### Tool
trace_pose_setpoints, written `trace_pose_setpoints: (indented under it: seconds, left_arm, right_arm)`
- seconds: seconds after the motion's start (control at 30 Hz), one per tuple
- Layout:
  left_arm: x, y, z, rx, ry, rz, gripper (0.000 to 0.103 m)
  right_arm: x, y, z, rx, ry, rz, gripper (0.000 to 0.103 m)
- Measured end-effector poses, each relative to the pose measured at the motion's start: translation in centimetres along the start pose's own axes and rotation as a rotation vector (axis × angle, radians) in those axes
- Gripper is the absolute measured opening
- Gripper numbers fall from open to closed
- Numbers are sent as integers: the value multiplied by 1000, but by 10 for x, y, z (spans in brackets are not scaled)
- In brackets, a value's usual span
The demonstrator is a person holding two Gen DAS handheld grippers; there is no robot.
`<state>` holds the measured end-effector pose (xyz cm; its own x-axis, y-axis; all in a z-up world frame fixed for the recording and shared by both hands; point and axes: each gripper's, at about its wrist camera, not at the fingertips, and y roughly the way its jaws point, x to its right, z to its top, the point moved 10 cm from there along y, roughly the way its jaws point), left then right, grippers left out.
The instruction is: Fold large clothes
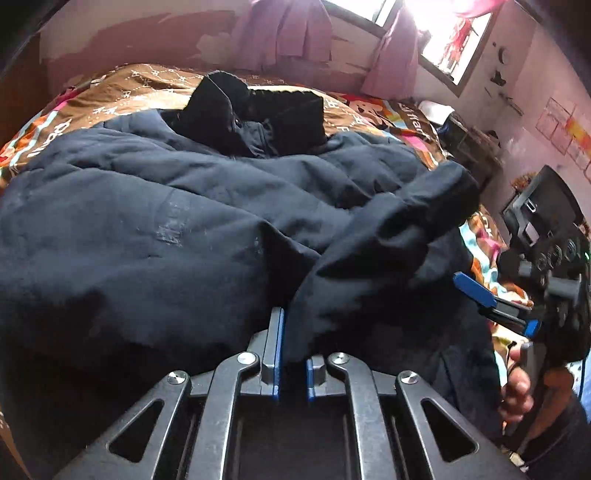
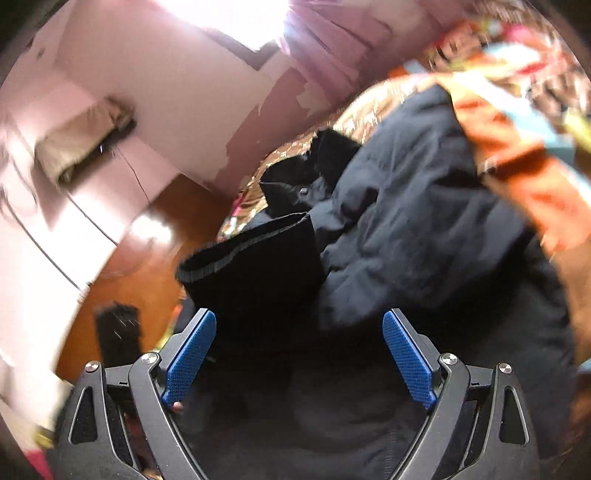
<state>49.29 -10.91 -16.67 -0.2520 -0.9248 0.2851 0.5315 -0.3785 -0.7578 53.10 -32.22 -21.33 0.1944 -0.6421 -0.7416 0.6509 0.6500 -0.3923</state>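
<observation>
A large dark navy padded coat (image 1: 166, 221) lies crumpled across the bed, its black fleece-lined collar (image 1: 258, 110) at the far end. In the left wrist view my left gripper (image 1: 293, 354) is shut on a sleeve of the coat (image 1: 388, 240), which rises from between the pads and drapes to the right. My right gripper (image 1: 491, 306) hangs at the right edge of the bed, blue pads apart. In the right wrist view, which is blurred, the right gripper (image 2: 299, 315) stands open over the coat (image 2: 424, 221), near the black collar (image 2: 255, 266), with nothing pressed between its pads.
The bed carries a brown and multicoloured patterned bedspread (image 1: 129, 85) (image 2: 517, 166). A bright window (image 1: 454, 44) with lilac curtains (image 1: 288, 33) is behind it. A person's hand (image 1: 517, 387) holds the right gripper. A cluttered bedside shelf (image 1: 469, 136) stands at the right.
</observation>
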Motion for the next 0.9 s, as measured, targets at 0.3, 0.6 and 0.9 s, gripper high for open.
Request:
trace_pose_setpoints:
  seconds: [0.3, 0.6, 0.9]
  left_arm:
    - [17, -27, -15, 22, 99, -15, 88]
    - [-52, -93, -20, 103, -85, 55, 88]
    - [-143, -138, -27, 152, -186, 211, 88]
  right_arm:
    - [9, 28, -14, -46, 267, 205, 89]
    - [7, 64, -47, -164, 126, -78, 27]
    - [-39, 23, -22, -42, -91, -211, 5]
